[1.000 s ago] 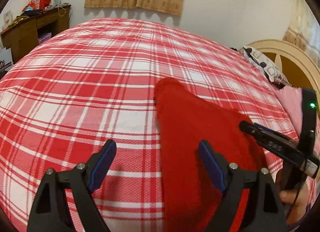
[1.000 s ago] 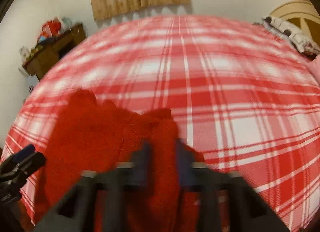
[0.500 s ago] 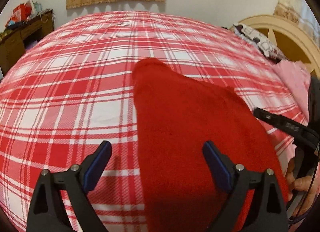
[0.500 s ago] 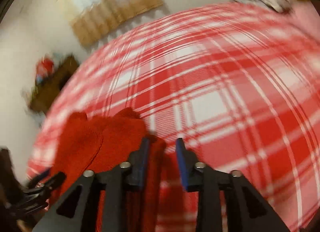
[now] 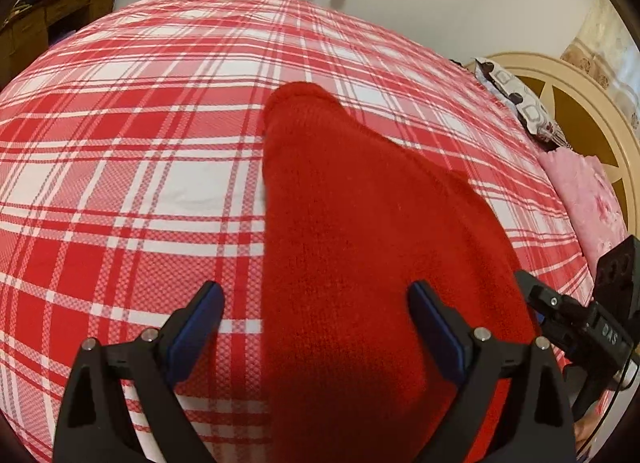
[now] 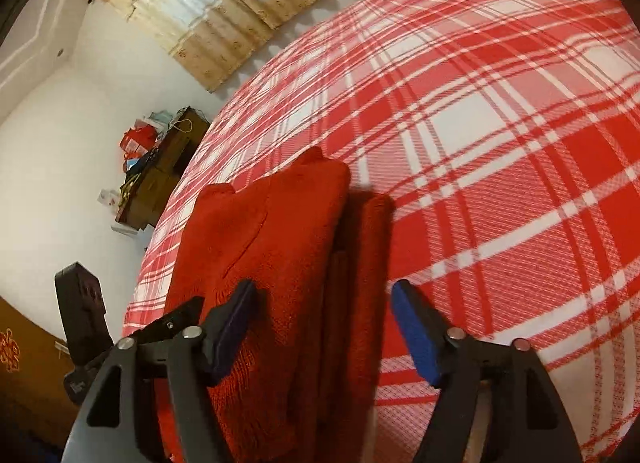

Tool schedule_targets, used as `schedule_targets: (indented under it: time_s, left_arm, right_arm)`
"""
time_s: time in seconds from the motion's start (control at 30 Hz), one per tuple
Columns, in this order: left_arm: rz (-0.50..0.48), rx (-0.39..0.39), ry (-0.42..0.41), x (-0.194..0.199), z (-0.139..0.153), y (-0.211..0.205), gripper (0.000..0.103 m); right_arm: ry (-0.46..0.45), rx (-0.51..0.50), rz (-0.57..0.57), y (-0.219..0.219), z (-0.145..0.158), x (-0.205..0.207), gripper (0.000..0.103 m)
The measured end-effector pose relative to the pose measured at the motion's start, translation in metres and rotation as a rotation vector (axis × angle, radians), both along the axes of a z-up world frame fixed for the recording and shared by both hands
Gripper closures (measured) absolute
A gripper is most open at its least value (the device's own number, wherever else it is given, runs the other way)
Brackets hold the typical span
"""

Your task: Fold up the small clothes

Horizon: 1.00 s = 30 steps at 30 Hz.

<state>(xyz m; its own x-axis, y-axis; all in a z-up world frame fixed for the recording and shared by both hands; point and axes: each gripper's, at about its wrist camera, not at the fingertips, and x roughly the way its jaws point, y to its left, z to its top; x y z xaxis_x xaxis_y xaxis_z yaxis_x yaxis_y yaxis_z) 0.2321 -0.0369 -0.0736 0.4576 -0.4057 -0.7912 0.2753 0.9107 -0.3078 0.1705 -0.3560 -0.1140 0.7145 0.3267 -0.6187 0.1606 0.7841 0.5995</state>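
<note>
while right tool (image 6: 322, 327) opening, folded sweater (image 6: 276, 247)

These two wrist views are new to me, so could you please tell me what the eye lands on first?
First comes the red knitted garment, folded into a long strip on the red-and-white plaid bedspread that fills both views. The left gripper stands wide open over the garment's near end, and the right gripper straddles the garment's near end, its jaws opening and the pads off the cloth. Behind the bed, a cluttered wooden desk stands against the white wall under a beige curtain.
</note>
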Motion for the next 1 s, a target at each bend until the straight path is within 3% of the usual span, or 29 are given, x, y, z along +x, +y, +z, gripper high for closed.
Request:
schedule_targets:
  time_s: [0.2, 0.4, 0.63, 0.87, 1.0]
  left_arm:
    - [-0.004, 0.002, -0.024, -0.003, -0.002, 0.000, 0.004]
    - [-0.011, -0.009, -0.061, -0.005, -0.004, 0.002, 0.003]
    - [-0.013, -0.013, -0.064, -0.005, -0.004, 0.002, 0.003]
    - [-0.014, -0.014, -0.072, -0.005, -0.005, 0.003, 0.003]
    - [-0.010, -0.012, -0.075, -0.007, -0.004, 0.002, 0.003]
  right_arm:
    - [-0.042, -0.079, -0.006, 0.008, -0.004, -0.004, 0.030]
    - [-0.083, 0.100, -0.020, -0.016, -0.007, -0.009, 0.030]
    - [-0.057, 0.016, 0.017, -0.002, -0.003, -0.005, 0.027]
    - [-0.089, 0.091, -0.062, -0.022, -0.006, -0.020, 0.027]
    - [-0.052, 0.061, 0.036, -0.004, -0.006, -0.008, 0.027]
